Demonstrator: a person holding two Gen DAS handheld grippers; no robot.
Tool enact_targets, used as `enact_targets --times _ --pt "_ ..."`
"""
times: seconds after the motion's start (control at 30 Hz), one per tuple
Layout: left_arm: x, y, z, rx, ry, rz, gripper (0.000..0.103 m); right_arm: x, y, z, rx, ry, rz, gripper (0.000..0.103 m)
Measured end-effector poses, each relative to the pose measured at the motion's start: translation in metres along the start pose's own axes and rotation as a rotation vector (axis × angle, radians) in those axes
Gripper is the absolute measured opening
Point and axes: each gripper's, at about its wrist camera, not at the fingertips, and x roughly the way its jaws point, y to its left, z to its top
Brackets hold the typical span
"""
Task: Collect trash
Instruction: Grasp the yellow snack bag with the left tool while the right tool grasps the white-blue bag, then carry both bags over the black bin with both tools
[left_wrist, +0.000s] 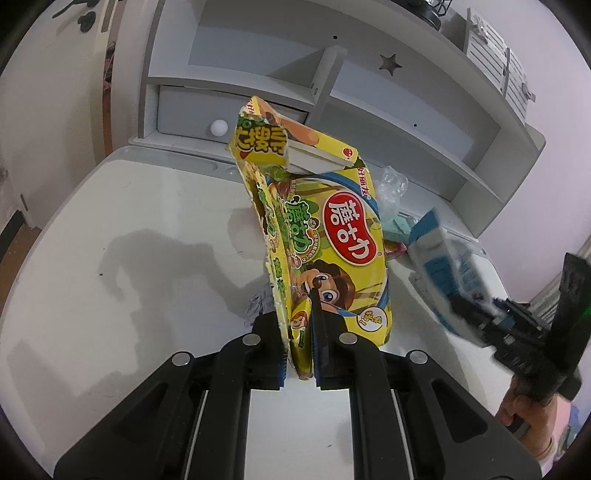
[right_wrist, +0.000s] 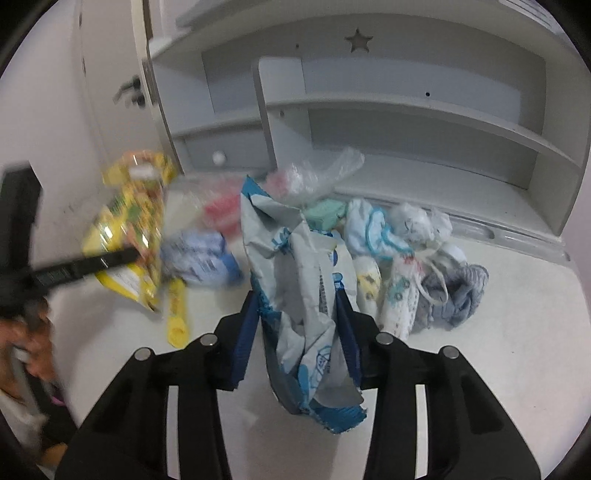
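White desk top (left_wrist: 129, 229) spreads under both my claws, with the grey shelf unit (right_wrist: 406, 110) standing at its far edge and a drawer with a round white knob (left_wrist: 218, 127) set low in it. On the desk in front of the shelves lies the biggest cluster, a heap of small rolled clothes (right_wrist: 402, 258) with a crumpled clear plastic bag (right_wrist: 321, 173) behind it; whether the clothes count as trash I doubt, so I would leave them. My left claw (left_wrist: 299, 332) is pinched nearly shut on the bottom edge of the flattened yellow snack box (left_wrist: 332, 236), which stands up off the desk in that grip with its torn flap at the top. My right claw (right_wrist: 299, 332) has its jaws partly closed around the crumpled blue and white wrapper (right_wrist: 310, 280), the pads against its sides, so I judge it held and lifted clear of the pile. Smaller bits wait on the desk: a blue packet (right_wrist: 201, 258), something red (right_wrist: 221, 214) and a thin yellow stick wrapper (right_wrist: 176, 314). To do this step well I should keep both grips firm, since the wrapper is soft and could slip through, and carry each piece away level and slowly so the tall box does not swing against the right claw; no bin shows in either view
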Motion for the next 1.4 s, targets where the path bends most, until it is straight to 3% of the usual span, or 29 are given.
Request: enact_targets --times 0.1,0.2,0.3,0.37,0.47,0.53,0.7,0.83,1.0,1.1,1.27,1.4 --pt "-0.003 0.000 0.002 0.004 -0.010 -0.003 0.009 -0.018 -0.018 0.011 0.117 -0.080 0.111 0.041" --pt "-0.008 0.001 0.003 0.002 -0.027 -0.004 0.009 -0.027 -0.049 0.018 0.317 -0.136 0.310 0.041" --pt "-0.010 0.002 0.001 -0.005 -0.035 -0.008 0.009 -0.024 -0.058 0.021 0.363 -0.128 0.329 0.041" --pt "-0.011 0.001 -0.001 -0.005 -0.038 -0.010 0.009 -0.022 -0.062 0.018 0.407 -0.123 0.389 0.041" --pt "-0.017 0.000 0.000 -0.008 -0.057 -0.009 0.009 -0.027 -0.059 0.018 0.391 -0.130 0.338 0.041" --pt "-0.028 -0.004 0.004 0.012 -0.102 0.012 0.009 -0.030 -0.060 0.018 0.407 -0.140 0.381 0.041" --pt "-0.055 -0.006 0.015 0.029 -0.186 0.033 0.009 -0.049 -0.050 0.028 0.316 -0.195 0.230 0.042" --pt "-0.059 -0.001 0.017 0.016 -0.188 0.043 0.009 -0.052 -0.049 0.027 0.278 -0.196 0.138 0.042" --pt "-0.052 -0.015 0.009 0.037 -0.150 0.017 0.009 -0.042 -0.062 0.010 0.312 -0.152 0.110 0.042" --pt "-0.050 -0.045 0.006 0.098 -0.130 -0.031 0.009 -0.060 -0.069 0.009 0.309 -0.151 0.117 0.042" --pt "-0.046 -0.149 -0.008 0.302 -0.095 -0.224 0.009 -0.154 -0.094 0.007 0.269 -0.207 0.055 0.042" --pt "-0.035 -0.265 -0.047 0.500 0.016 -0.463 0.009 -0.266 -0.133 -0.038 0.285 -0.266 -0.123 0.042"
